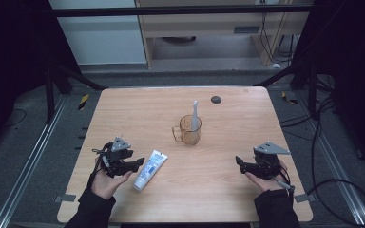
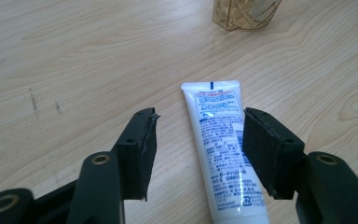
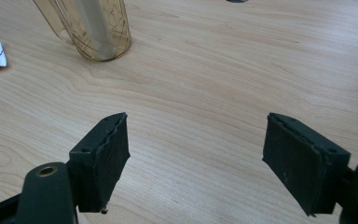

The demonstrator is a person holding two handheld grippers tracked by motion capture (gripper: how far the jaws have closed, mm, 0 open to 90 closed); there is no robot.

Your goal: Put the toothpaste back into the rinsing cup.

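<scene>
A white toothpaste tube [image 1: 149, 169] lies flat on the wooden table [image 1: 228, 185], on the person's left side. Its flat crimped end points toward the cup and its cap end points back toward the person. It lies flat because nothing is holding it up.

The left gripper [image 1: 138, 166] sits just beside the tube, low over the table. Its jaws are spread wide apart and hold nothing. In the left gripper view, the tube [image 2: 223, 154] lies in the gap between the jaws, closer to the right-hand jaw. The jaws are wide so the tube can fit between them. I think the person is lining up to pinch the tube across its middle.

The right gripper [image 1: 240, 163] rests on the other side of the table, well apart from the tube. Its jaws are wide apart too, and there is only bare wood between them. It looks like it is waiting for its turn.

Near the middle of the table stands a see-through amber cup [image 1: 189, 129] with a handle. A white toothbrush [image 1: 195, 116] stands upright inside it, leaning on the rim. The cup keeps the toothbrush from falling over. The cup is well apart from both grippers.

A small dark round spot [image 1: 216, 99] sits near the far edge of the table. I cannot tell what it is.
</scene>
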